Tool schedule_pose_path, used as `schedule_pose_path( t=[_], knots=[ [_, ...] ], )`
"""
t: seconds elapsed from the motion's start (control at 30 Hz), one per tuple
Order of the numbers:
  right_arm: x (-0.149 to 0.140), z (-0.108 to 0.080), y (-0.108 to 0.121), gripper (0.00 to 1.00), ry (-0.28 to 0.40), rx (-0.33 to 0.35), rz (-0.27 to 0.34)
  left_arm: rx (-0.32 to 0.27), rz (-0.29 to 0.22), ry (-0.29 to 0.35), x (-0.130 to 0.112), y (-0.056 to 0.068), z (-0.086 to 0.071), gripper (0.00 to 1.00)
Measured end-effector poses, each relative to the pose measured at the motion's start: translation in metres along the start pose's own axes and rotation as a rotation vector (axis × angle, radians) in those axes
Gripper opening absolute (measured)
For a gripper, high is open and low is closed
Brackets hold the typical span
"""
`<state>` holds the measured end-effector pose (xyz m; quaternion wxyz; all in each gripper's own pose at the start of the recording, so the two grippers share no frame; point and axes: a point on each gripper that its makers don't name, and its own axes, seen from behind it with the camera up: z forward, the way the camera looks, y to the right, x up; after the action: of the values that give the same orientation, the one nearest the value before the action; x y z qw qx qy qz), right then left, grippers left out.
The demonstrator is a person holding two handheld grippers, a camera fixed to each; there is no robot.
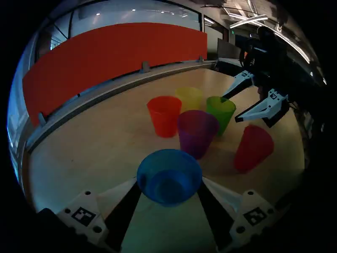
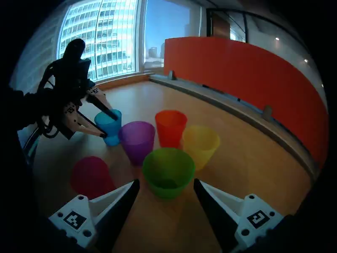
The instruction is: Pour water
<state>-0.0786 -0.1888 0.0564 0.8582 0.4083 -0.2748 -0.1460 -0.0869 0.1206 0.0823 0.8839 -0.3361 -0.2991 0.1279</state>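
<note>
Left gripper [image 1: 169, 180], in the left gripper view, has both fingers against the sides of a blue cup [image 1: 169, 175], gripping it. Beyond it on the wooden table [image 1: 105, 139] a purple cup [image 1: 197, 133], an orange cup [image 1: 164, 116], a yellow cup [image 1: 189, 97] and a green cup [image 1: 220, 111] stand close together. A red cup [image 1: 253, 147] stands mouth down, apart on the right. The right gripper [image 1: 229, 109] straddles the green cup.

In the right gripper view the green cup sits upright between widely parted fingers, close to both tips; I cannot tell whether they press on it. The blue cup is farther off at left. Whether any cup holds water cannot be told.
</note>
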Motion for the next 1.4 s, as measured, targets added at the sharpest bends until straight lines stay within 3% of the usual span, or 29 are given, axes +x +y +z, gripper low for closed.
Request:
schedule_pose_path(
  t=[0.5, 0.7, 1.03, 1.4],
  knots=[
    [0.002, 0.027, 0.001, 0.99, -0.003, 0.009, 0.007, -0.001, -0.011, 0.006, 0.001, 0.000, 0.000, 0.85],
    [0.000, 0.030, 0.001, 0.94, -0.006, 0.007, 0.014, -0.001, -0.012, 0.006, 0.000, -0.001, -0.001, 0.85],
    [0.011, 0.024, 0.001, 0.88, 0.030, 0.006, 0.035, 0.005, -0.013, 0.025, 0.009, -0.002, -0.006, 0.85],
    [0.034, -0.001, 0.000, 0.88, 0.086, -0.005, 0.022, 0.030, -0.017, 0.077, 0.028, -0.004, -0.025, 0.85]
  ],
)
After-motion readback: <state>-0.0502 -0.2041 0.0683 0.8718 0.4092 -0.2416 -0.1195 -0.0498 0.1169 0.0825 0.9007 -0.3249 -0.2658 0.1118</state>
